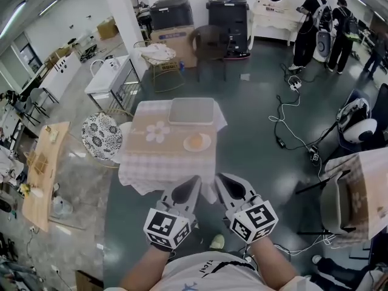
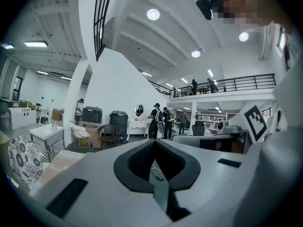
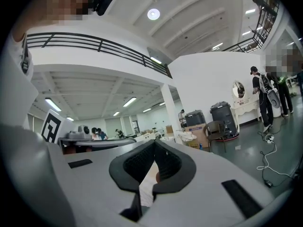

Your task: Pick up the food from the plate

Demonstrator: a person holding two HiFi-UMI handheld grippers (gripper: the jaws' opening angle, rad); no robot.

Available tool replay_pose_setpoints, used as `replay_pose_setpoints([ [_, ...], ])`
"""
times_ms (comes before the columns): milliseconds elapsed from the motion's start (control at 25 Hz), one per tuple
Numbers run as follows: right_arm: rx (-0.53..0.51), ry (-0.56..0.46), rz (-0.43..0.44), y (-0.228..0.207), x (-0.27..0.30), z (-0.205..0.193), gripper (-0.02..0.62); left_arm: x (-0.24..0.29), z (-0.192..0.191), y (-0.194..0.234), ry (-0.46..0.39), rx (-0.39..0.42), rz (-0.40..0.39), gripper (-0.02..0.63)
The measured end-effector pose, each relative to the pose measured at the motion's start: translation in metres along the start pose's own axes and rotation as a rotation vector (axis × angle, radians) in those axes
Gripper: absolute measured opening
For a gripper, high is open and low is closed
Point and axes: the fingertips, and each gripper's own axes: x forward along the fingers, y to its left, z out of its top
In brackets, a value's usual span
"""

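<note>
Looking down from the head view, I see the dark floor [image 1: 254,132] spread around a cloth-covered counter [image 1: 159,162] at mid-frame. A grey tray [image 1: 191,110] lies at the counter's far edge. A round patterned chair [image 1: 101,135] stands just beside the counter's left side. The plate [image 1: 208,143] sits on the right part of the counter, nearer to me than the tray and apart from it. The food [image 1: 194,141], a pale orange round piece, lies on the plate, untouched.

My two forearms [image 1: 145,268] come up from the bottom edge and angle slightly inward. They hold both tools low in front of the body, side by side, off the counter's near edge. The marker cubes [image 1: 167,228] face up at the camera.

The left hand-held gripper [image 1: 195,179] points forward at the counter and leans right. In its own view the left hand-held gripper [image 2: 155,142] has its jaws fully together at the tips, with nothing between them.

The right hand-held gripper [image 1: 219,177] mirrors it, leaning left, so the two tips are near each other but apart. In the right gripper view, the right hand-held gripper [image 3: 155,143] also has its jaws together at the tips and holds nothing.

Both are well short of the plate.
</note>
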Motion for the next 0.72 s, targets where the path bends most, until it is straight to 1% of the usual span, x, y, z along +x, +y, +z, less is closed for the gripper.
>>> replay_pose_setpoints([
  [120, 0.008, 0.013, -0.007, -0.007, 0.012, -0.003, 0.012, 0.01, -0.003, 0.009, 0.004, -0.005, -0.004, 0.006],
  [280, 0.008, 0.027, -0.02, -0.019, 0.039, -0.006, 0.012, 0.029, -0.007, 0.033, 0.011, -0.014, -0.013, 0.006],
  [600, 0.007, 0.06, -0.053, -0.048, 0.118, -0.01, 0.012, 0.077, -0.009, 0.101, 0.029, -0.007, -0.036, 0.006],
  [720, 0.01, 0.079, -0.071, -0.06, 0.147, -0.013, 0.012, 0.095, -0.012, 0.127, 0.043, -0.017, -0.05, 0.005],
])
